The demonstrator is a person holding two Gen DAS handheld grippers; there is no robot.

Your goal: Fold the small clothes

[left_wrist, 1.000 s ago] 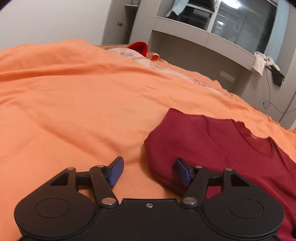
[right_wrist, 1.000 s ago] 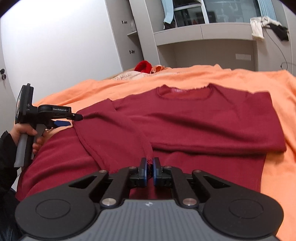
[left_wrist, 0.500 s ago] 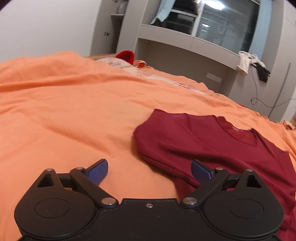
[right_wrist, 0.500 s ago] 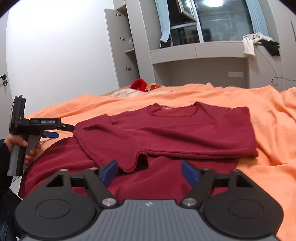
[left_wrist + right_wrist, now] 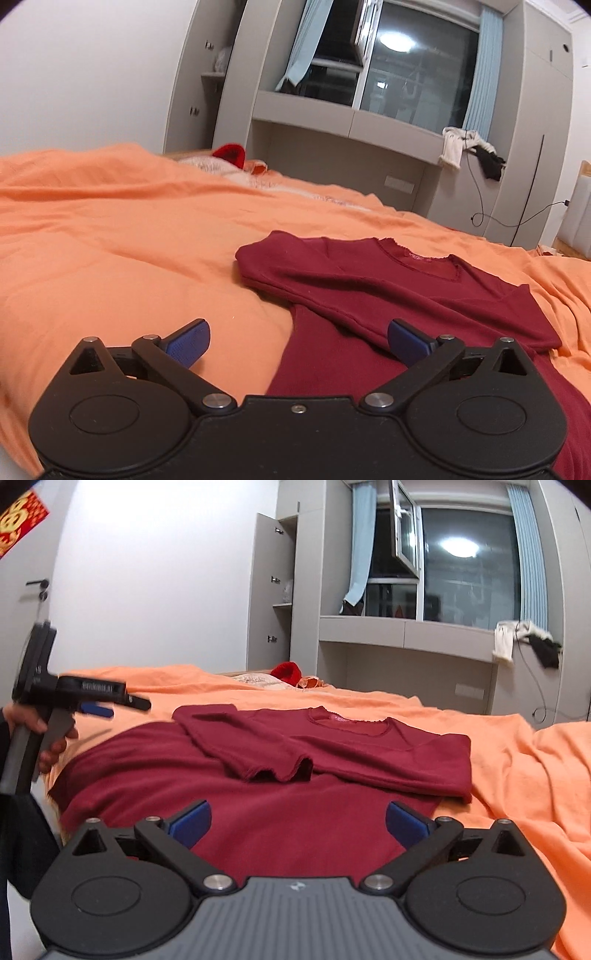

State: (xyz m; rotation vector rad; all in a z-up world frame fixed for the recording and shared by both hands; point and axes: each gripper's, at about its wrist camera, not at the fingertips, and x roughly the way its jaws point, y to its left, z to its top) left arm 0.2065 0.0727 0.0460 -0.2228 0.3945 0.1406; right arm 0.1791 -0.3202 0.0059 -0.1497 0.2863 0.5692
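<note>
sweater (image 5: 258, 812) hem behind claw body

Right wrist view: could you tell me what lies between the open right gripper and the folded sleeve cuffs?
Only the red shirt's own flat body lies between the right gripper and the cuffs, as the right wrist view shows.

Our right gripper (image 5: 297, 823) hangs jaws spread, open air between the pads; below and ahead, only the flat red sweater (image 5: 258, 812). Its folded sleeve (image 5: 255, 749) humps low beyond. Left of our left gripper (image 5: 297, 343), bare orange bedspread (image 5: 110, 251); grey cabinetry (image 5: 351, 122) walls off the far side.
</note>
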